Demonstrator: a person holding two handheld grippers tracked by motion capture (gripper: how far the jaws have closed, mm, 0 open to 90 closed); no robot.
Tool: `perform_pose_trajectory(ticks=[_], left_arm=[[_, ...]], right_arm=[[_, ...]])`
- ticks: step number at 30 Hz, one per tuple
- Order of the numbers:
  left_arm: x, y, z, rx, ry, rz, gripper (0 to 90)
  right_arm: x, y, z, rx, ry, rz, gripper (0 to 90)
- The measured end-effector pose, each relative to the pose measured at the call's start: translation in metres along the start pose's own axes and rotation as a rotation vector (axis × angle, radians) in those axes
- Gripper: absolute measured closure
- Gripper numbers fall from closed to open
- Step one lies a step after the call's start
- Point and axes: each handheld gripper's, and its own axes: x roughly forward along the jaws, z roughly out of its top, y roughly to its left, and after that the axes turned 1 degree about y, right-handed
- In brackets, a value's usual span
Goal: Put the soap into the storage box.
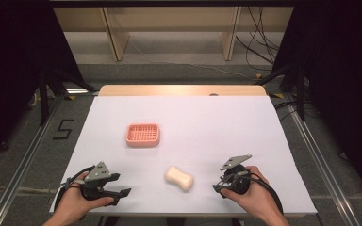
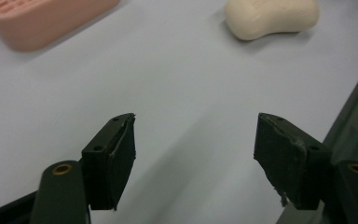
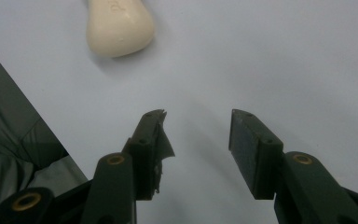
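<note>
— What sort of place am I working in?

— A lab set up for recording, I'd say. My white-covered wooden table stands on grey carpet, with black curtains hanging to either side of it.

— Anything else?

— Metal floor rails run along both sides of the table, and a black taped figure five marks the floor just left of it. Beyond the table's far edge stand pale wooden shelf frames, with loose black cables trailing to their right.
</note>
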Motion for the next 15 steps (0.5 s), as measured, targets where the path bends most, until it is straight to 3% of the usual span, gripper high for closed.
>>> perform_pose_trajectory(ticks=[1,2,3,7,8,11,12,13,15], left_arm=[[0.001,-0.002,0.005,0.025,0.007,-0.006,28.7],[0.001,-0.002,0.005,0.025,0.007,-0.006,28.6],[0.003,-0.005,0.014,0.085,0.031,-0.032,28.5],[0.013,-0.009,0.033,0.202,0.084,-0.076,28.4],[0.013,-0.009,0.033,0.202,0.084,-0.076,28.4],[0.029,-0.012,0.050,0.268,0.128,-0.111,27.8],[0.033,-0.013,0.053,0.269,0.131,-0.126,27.5],[0.035,-0.011,0.058,0.315,0.164,-0.135,27.1],[0.043,-0.011,0.067,0.322,0.181,-0.139,26.8]], right_arm=[[0.000,-0.001,-0.001,-0.006,-0.001,-0.003,55.0],[-0.003,0.001,-0.002,0.053,0.028,-0.011,54.8],[-0.003,-0.002,-0.003,0.000,0.005,-0.003,54.6],[-0.005,-0.005,-0.005,0.019,0.014,0.006,53.6],[-0.005,-0.005,-0.006,0.026,0.012,0.008,53.5],[-0.006,-0.006,-0.007,0.040,0.016,0.004,53.2],[-0.005,-0.009,-0.008,0.015,0.000,0.004,53.3],[-0.005,-0.010,-0.008,0.023,0.005,0.005,53.4],[-0.006,-0.010,-0.009,0.039,0.017,0.009,53.4]])
